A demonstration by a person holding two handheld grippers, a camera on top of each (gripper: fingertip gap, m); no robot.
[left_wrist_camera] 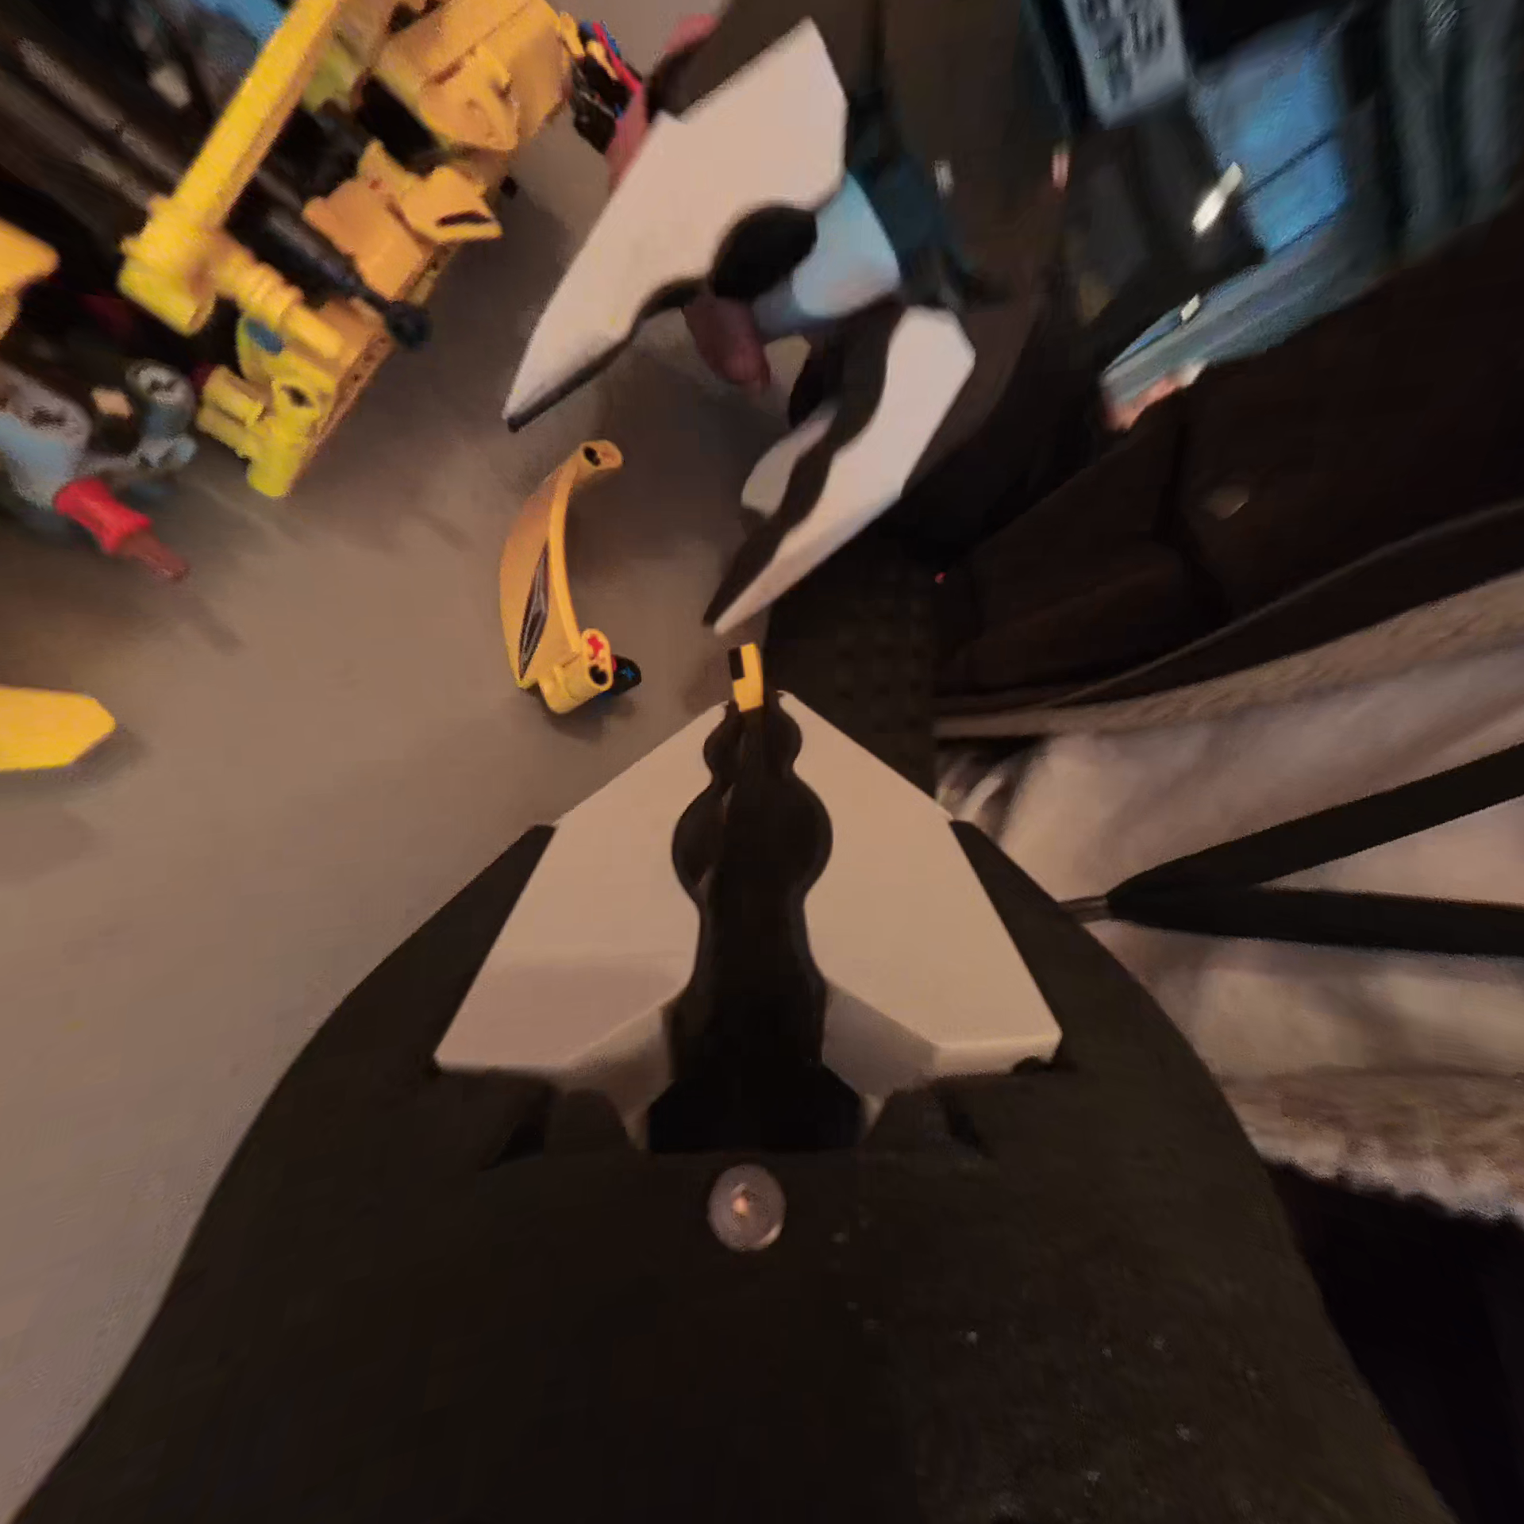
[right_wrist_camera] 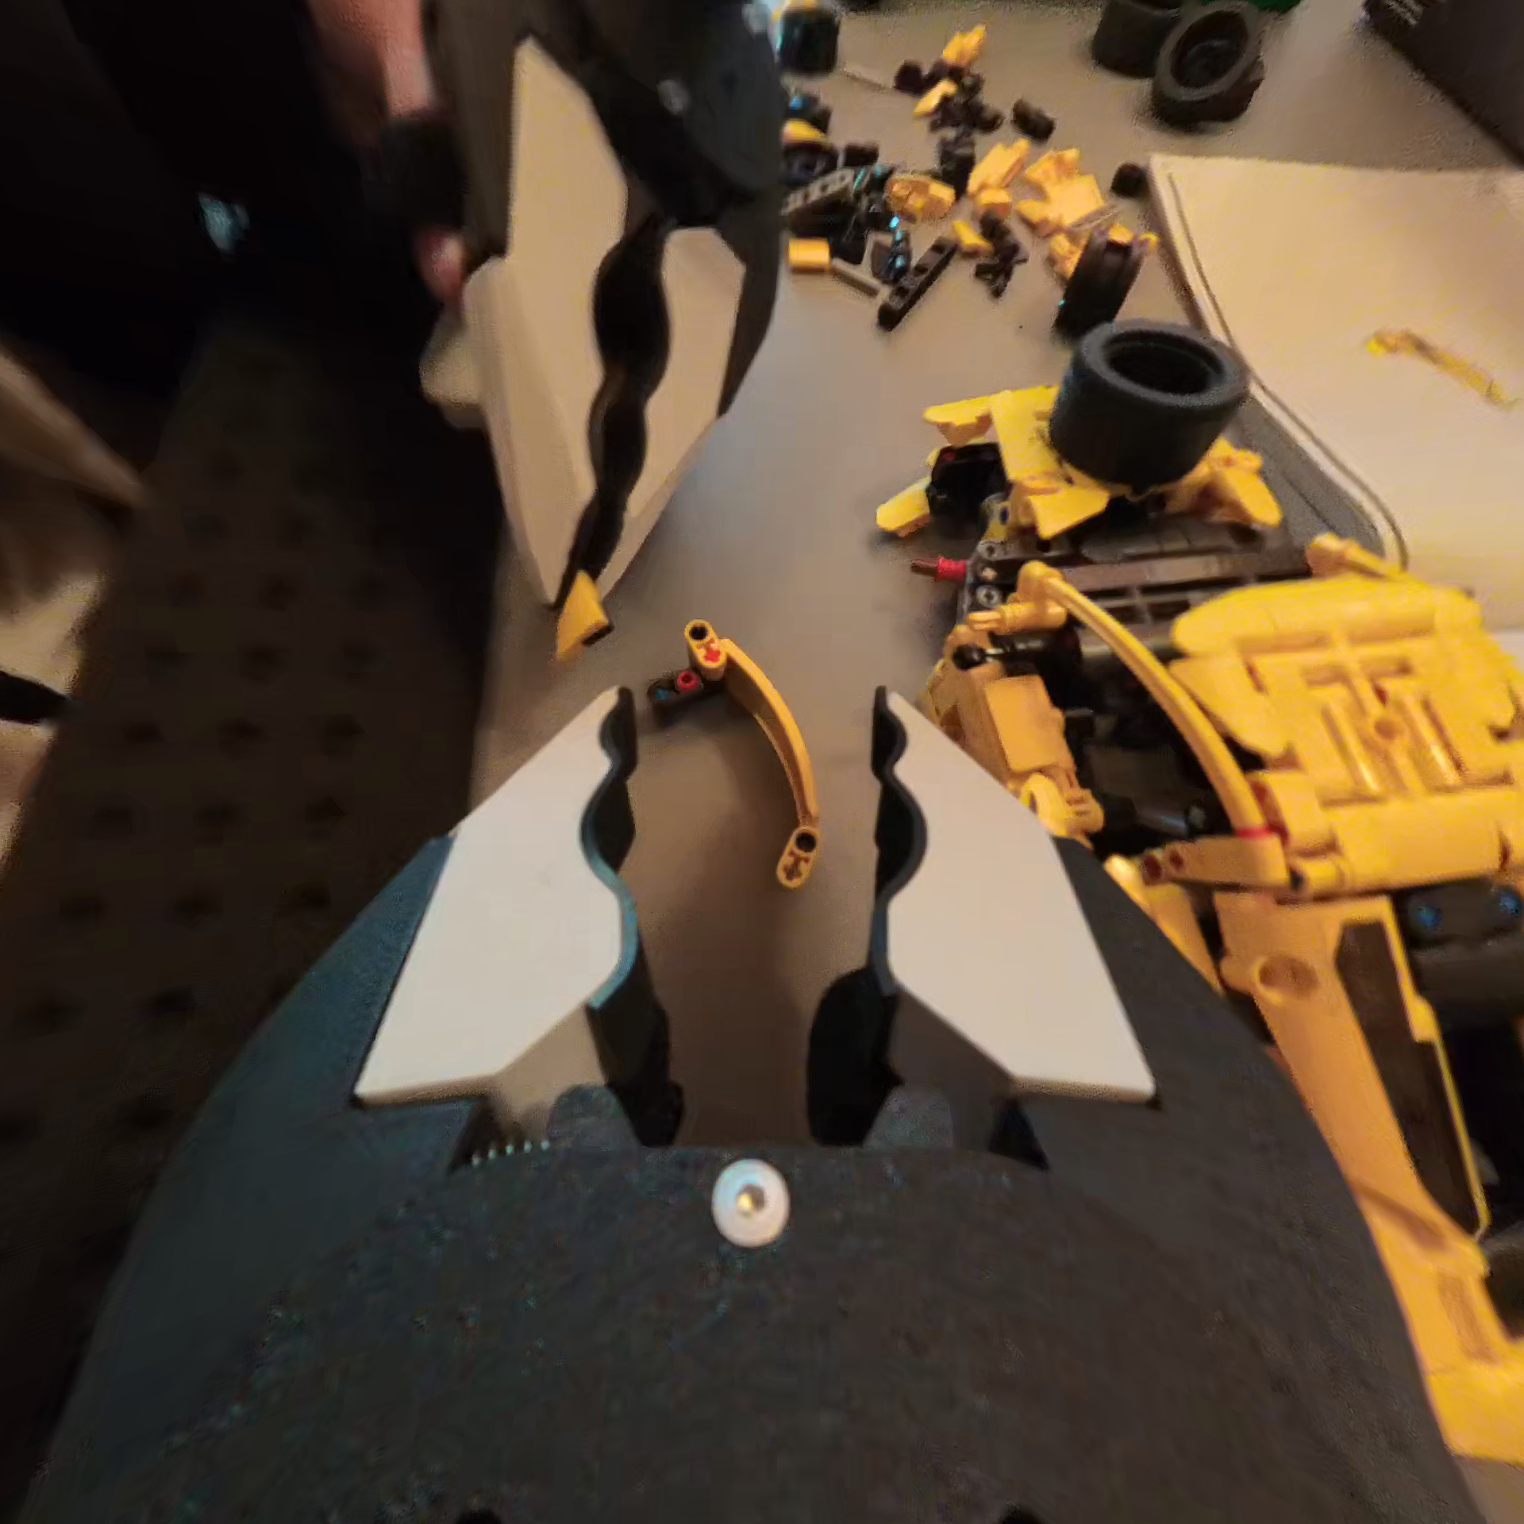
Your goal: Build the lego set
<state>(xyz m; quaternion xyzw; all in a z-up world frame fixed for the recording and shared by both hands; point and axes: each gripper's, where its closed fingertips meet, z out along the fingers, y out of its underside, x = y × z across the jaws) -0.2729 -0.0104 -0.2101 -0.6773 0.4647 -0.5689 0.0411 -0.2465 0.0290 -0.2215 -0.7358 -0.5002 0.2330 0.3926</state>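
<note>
Grey surface fills my left view: my left tongs pinch a small yellow piece at their tips, near a curved yellow panel. From the right view, my right tongs stand wide over that panel, the yellow model just beside them.

Dim warm indoor light; soft shadows on grey table. Strong fisheye bending at edges. Motion blur smears far background; loose bricks out of focus.
</note>
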